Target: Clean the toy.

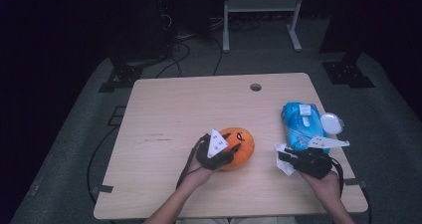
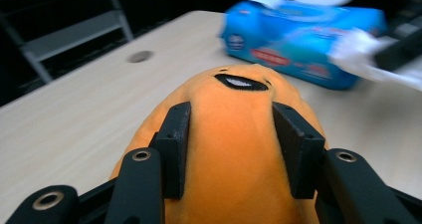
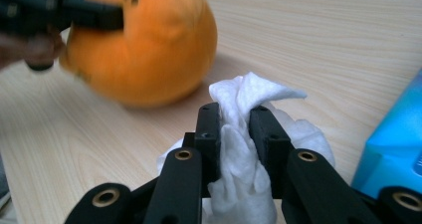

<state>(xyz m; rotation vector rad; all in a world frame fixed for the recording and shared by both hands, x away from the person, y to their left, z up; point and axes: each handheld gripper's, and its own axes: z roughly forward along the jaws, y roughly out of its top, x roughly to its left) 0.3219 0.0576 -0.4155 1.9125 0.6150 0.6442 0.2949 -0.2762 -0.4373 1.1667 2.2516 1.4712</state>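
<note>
High view: our left tongs (image 1: 230, 152) clamp the orange plush (image 1: 239, 147); our right tongs (image 1: 284, 157) pinch a white wipe (image 1: 283, 165) on the table (image 1: 189, 104).

The round orange plush toy (image 2: 234, 149) runs off the left gripper view's bottom edge; beyond it, the blue plastic wipes pack (image 2: 303, 40) and white crumpled wipe (image 2: 358, 55) are blurred.

The plush toy (image 1: 238, 147) at the lower centre of the high view is orange, with small black markings and a black-rimmed white patch on its face; the wipe (image 3: 242, 149) at the lower centre of the right gripper view is plain white; the wipes pack (image 1: 301, 126) at the right of the high view is bright blue with a red label band and a white lid; the table (image 1: 189, 109) is pale wood grain; both grippers' jaws are black.
</note>
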